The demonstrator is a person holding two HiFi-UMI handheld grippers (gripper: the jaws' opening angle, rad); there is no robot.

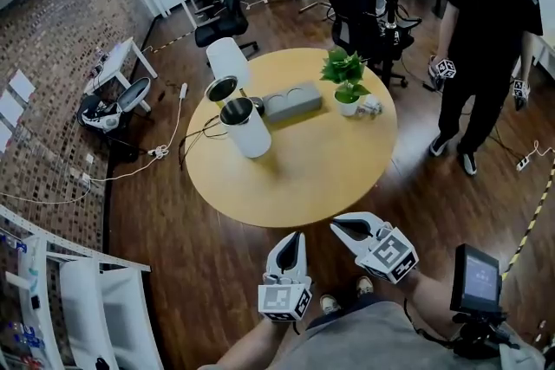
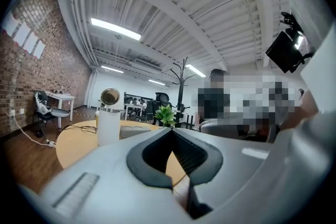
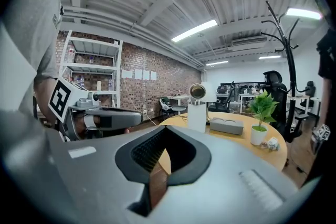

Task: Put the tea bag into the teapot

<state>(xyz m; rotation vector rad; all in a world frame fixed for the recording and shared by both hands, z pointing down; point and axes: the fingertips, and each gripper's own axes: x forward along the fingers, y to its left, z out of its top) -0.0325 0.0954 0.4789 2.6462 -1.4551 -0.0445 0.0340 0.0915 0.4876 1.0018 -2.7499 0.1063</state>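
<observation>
The teapot [image 1: 245, 127] is a tall white cylinder with its round lid [image 1: 221, 88] flipped up, standing left of centre on the round wooden table [image 1: 295, 178]. It also shows in the left gripper view [image 2: 108, 124] and the right gripper view [image 3: 197, 113]. A small pale packet [image 1: 371, 106], perhaps the tea bag, lies beside the potted plant [image 1: 346, 82]; the packet [image 3: 271, 143] is too small to tell. My left gripper [image 1: 298, 235] and right gripper [image 1: 335, 226] hang short of the table's near edge. Both are shut, jaws meeting at the tips, with nothing in them.
A grey box [image 1: 292, 102] lies between the teapot and the plant. A person in black [image 1: 486, 30] stands right of the table holding marker cubes. Office chairs [image 1: 360, 9] stand behind the table, cables [image 1: 165, 147] trail on the floor at left, and a small screen [image 1: 475, 279] is by my right arm.
</observation>
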